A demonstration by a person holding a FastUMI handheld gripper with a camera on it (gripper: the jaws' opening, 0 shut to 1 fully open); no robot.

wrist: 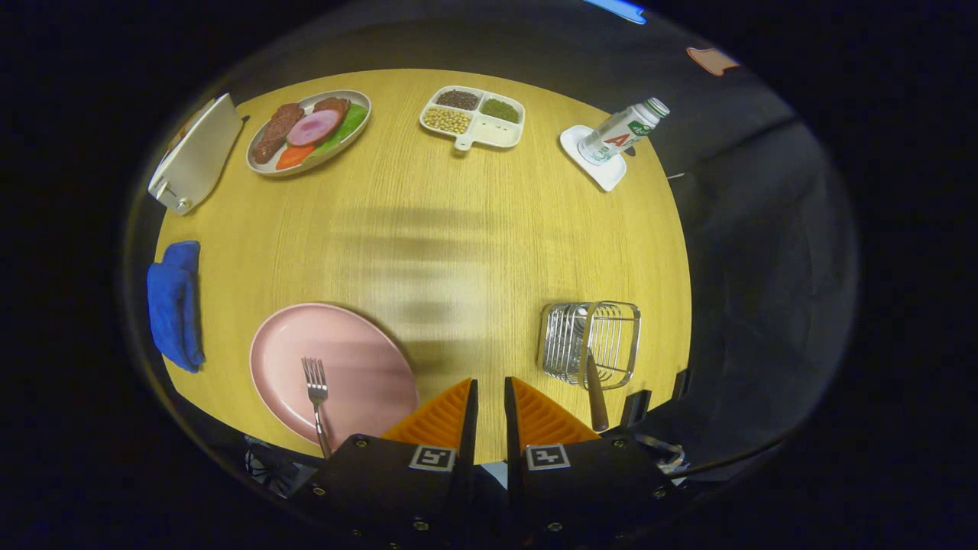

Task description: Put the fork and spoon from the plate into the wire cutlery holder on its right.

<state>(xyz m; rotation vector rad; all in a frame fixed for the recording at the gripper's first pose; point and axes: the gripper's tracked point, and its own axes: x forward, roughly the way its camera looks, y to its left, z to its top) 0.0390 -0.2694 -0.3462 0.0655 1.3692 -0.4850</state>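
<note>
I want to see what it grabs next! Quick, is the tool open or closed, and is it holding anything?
Tool: closed to a narrow gap, holding nothing, above the table edge between the pink plate with the fork and the wire cutlery holder.

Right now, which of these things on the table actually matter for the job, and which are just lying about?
Part of the job:
- fork, on the pink plate
- wire cutlery holder, a brown handle already sticking out of it
- claw, nearly closed, holding nothing

Just lying about:
- food plate
- divided snack tray
- bottle on a coaster
- blue cloth
- toaster
</note>
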